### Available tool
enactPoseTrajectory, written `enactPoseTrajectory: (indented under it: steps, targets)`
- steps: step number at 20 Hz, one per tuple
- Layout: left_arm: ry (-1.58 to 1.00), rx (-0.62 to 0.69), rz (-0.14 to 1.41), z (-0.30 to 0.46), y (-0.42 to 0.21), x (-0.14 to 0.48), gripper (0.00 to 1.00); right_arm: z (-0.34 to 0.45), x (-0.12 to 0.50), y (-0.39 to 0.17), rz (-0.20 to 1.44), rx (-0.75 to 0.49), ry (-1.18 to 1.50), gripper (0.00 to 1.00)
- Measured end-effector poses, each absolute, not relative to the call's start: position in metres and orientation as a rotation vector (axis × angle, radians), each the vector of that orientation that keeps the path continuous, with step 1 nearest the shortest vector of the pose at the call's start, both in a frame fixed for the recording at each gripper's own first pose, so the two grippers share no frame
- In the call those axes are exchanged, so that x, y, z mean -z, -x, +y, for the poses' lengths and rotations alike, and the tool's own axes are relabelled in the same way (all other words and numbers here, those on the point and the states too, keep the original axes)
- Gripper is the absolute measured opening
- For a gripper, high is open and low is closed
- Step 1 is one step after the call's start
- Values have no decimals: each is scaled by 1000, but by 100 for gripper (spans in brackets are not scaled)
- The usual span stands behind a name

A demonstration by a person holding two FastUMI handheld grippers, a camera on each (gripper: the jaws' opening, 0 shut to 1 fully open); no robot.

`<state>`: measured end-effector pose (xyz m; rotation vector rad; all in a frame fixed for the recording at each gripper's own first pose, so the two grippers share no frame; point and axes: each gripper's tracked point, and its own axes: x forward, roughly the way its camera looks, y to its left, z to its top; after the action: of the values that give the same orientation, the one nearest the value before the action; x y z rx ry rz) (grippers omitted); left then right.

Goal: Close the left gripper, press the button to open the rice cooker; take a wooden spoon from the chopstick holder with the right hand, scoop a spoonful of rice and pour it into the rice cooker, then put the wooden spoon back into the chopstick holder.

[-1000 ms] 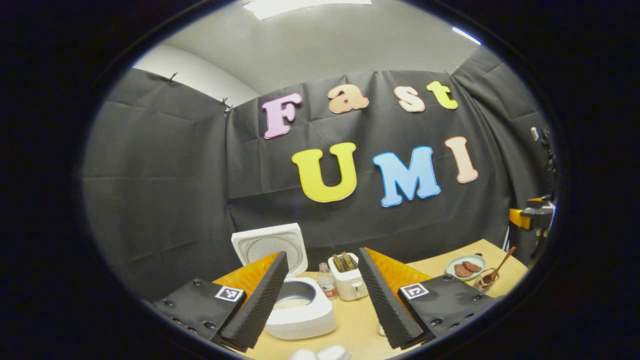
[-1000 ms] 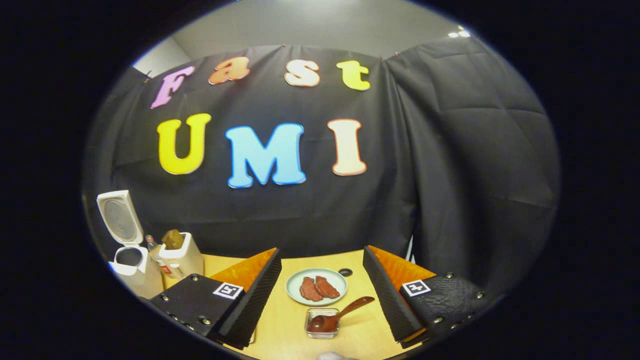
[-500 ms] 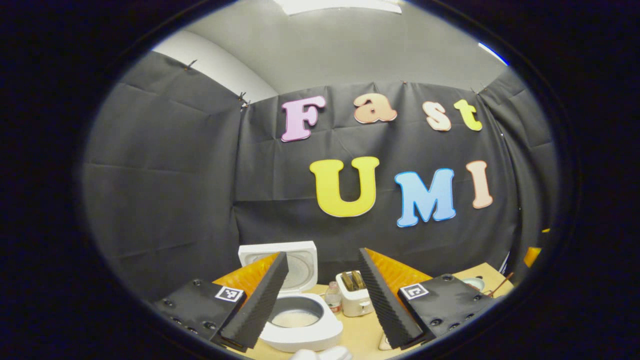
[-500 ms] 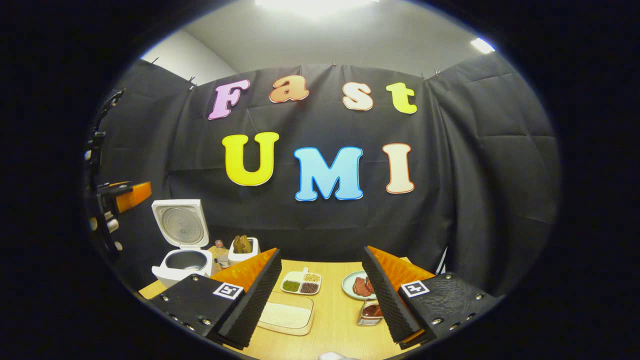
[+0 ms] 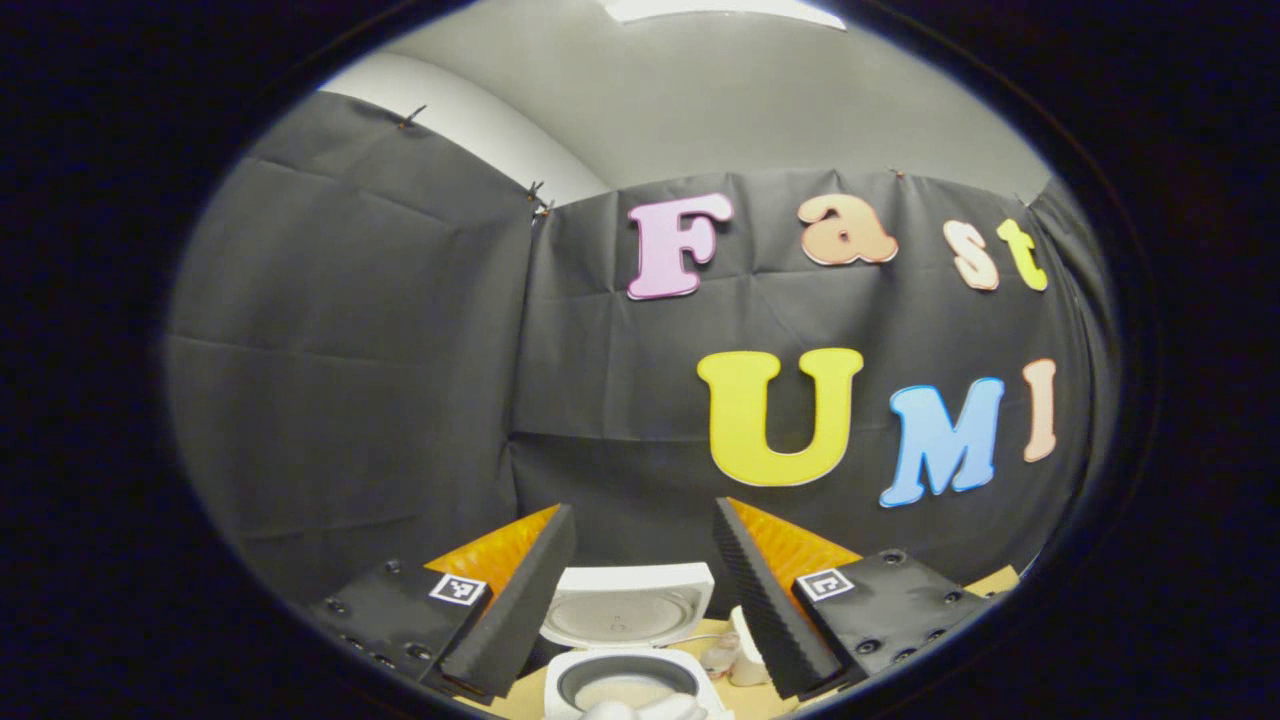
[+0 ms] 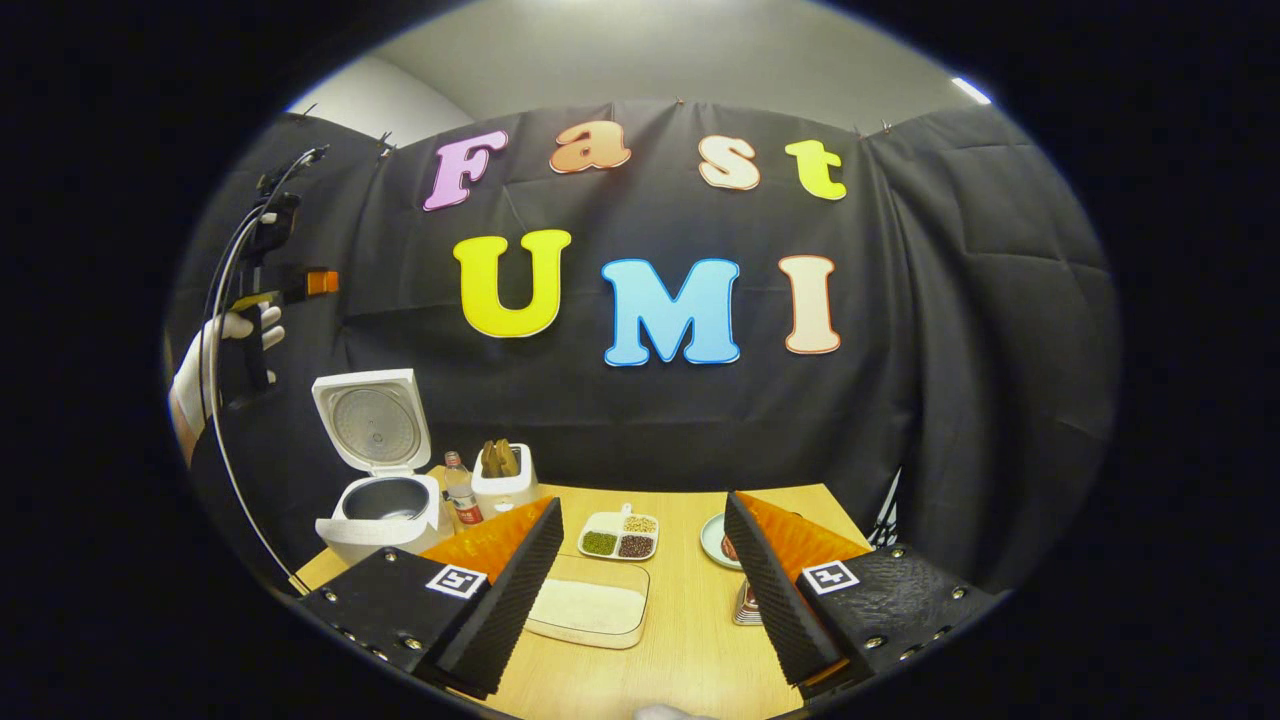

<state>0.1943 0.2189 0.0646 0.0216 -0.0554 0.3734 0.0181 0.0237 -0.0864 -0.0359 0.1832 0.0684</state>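
Observation:
The white rice cooker (image 5: 628, 668) stands open, lid (image 5: 625, 612) raised, with pale contents in its pot, low between the fingers of my left gripper (image 5: 643, 507), which is open and holds nothing. In the right gripper view the cooker (image 6: 385, 505) stands at the table's far left beside the white chopstick holder (image 6: 503, 488), which has wooden handles (image 6: 498, 457) sticking up. A shallow tray of rice (image 6: 587, 610) lies on the table between the fingers of my open right gripper (image 6: 644, 500). A gloved hand (image 6: 215, 350) holds the left gripper (image 6: 290, 288) high above the cooker.
A small bottle (image 6: 460, 490) stands between cooker and holder. A sectioned dish of beans (image 6: 620, 538) and a plate (image 6: 715, 540) lie mid-table. A small glass dish (image 6: 745, 605) is half hidden behind my right finger. The wooden table (image 6: 690, 640) ends at the black wall.
The left gripper rose and swung, so the cooker slid to the bottom centre of its view. The right gripper view swung left, bringing the rice tray, bean dish and cooker into sight.

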Motion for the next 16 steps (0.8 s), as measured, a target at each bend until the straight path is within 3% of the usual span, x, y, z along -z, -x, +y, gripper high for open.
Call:
enactPoseTrajectory:
  steps: [10, 13, 16]
  targets:
    - [21, -462, 178, 302, -332, 30, 97, 33, 123, -37, 307, -79, 81, 99]
    - [-5, -477, 277, 315, -348, 68, 94, 33, 136, -38, 340, -83, 73, 99]
    - [-16, -486, 322, 321, -362, 85, 97, 34, 145, -39, 365, -89, 46, 99]
